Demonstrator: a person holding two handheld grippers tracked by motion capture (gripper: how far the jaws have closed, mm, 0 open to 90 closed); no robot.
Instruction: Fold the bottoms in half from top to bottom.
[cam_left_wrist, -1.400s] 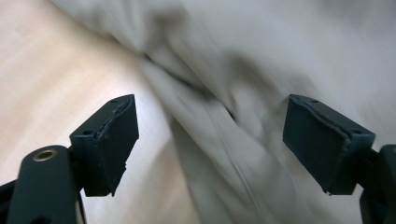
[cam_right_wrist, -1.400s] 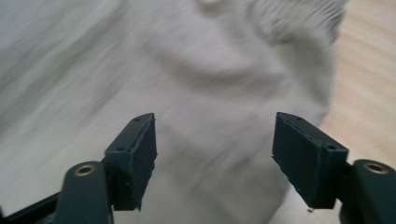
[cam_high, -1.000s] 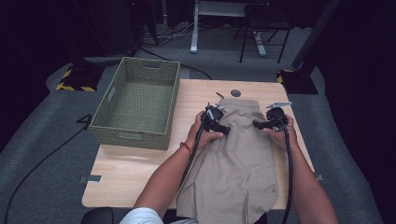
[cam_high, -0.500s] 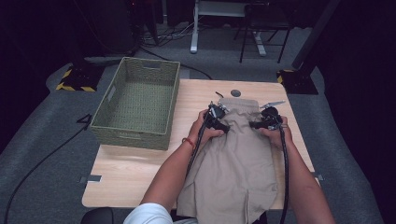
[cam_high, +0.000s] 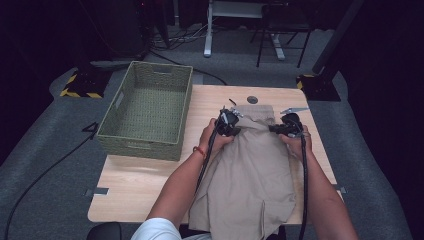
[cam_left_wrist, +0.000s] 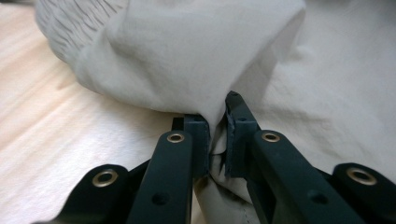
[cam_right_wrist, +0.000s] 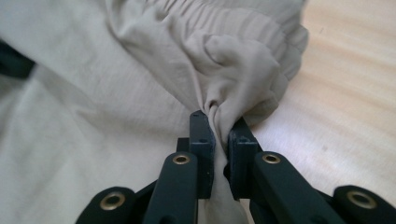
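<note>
**Both tools clamped on the waistband: thin pinches may slip**

High view: the beige cotton garment with a gathered elastic waistband (cam_high: 250, 165) lies flat on the pale wooden table (cam_high: 140, 180), its waistband at the far end and its hem hanging over the near edge, just right of the olive woven rectangular basket (cam_high: 147, 115). The left tool (cam_high: 231, 121) sits at the garment's left waistband corner, the right tool (cam_high: 284, 128) at its right corner. Lifted from here, the long cloth could drag on the table edge, and its weight could pull the fabric out of either pinch.

Left gripper view: the left tool (cam_left_wrist: 218, 135) has just been closing and now grips a bunched fold of the garment (cam_left_wrist: 196, 56) between its pads. Only a narrow ridge is caught, so I judge a sharp tug could free it.

Right gripper view: the right tool (cam_right_wrist: 219, 140) has likewise just been closing and clenches a gathered tuft of the garment (cam_right_wrist: 224, 60) beside the waistband. An uneven pull between the two hands could twist the waistband or lose one corner.
</note>
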